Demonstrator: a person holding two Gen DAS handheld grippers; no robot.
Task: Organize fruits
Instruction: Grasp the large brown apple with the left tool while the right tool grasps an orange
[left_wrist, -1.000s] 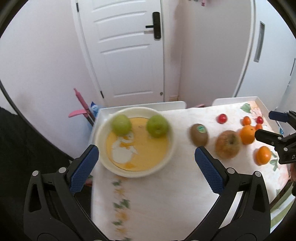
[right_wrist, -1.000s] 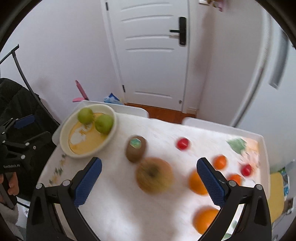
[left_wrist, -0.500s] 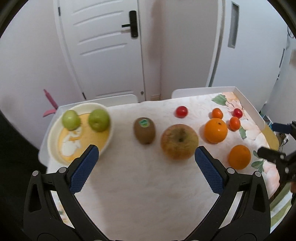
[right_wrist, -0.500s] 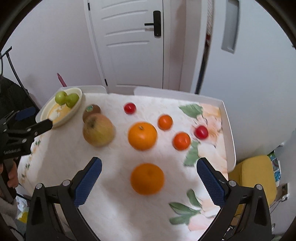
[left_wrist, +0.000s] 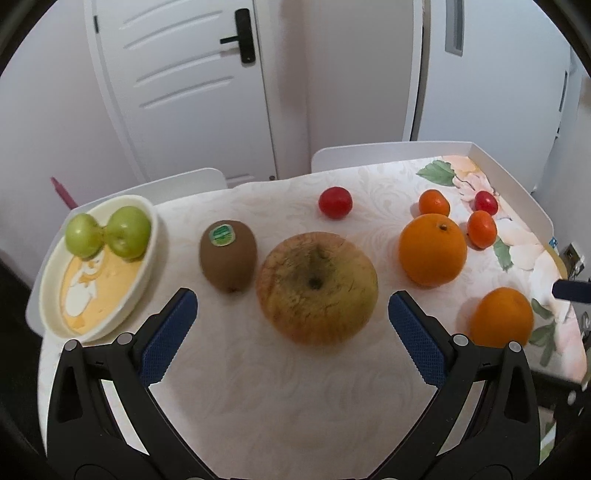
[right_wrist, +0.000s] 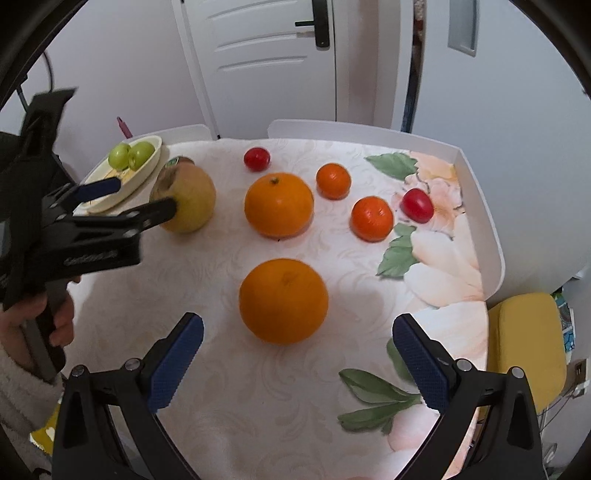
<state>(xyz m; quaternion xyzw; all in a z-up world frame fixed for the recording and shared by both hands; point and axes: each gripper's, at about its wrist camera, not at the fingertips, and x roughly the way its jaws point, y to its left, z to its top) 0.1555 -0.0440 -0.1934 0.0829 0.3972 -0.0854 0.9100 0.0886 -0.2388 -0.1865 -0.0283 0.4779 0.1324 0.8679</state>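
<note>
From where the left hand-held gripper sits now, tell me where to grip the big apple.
Take the big apple across its widest middle, coming straight ahead: it sits stem hollow up, centred between the open left hand-held gripper fingers, with the kiwi close on its left.

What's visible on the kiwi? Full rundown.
The kiwi is a brown, fuzzy oval with a round green-and-white sticker on its upper end. It looks whole and lies on the white patterned tablecloth, between the cream bowl and the big yellowish apple, apparently touching neither. In the right wrist view the apple mostly hides it. No tongs touch it.
</note>
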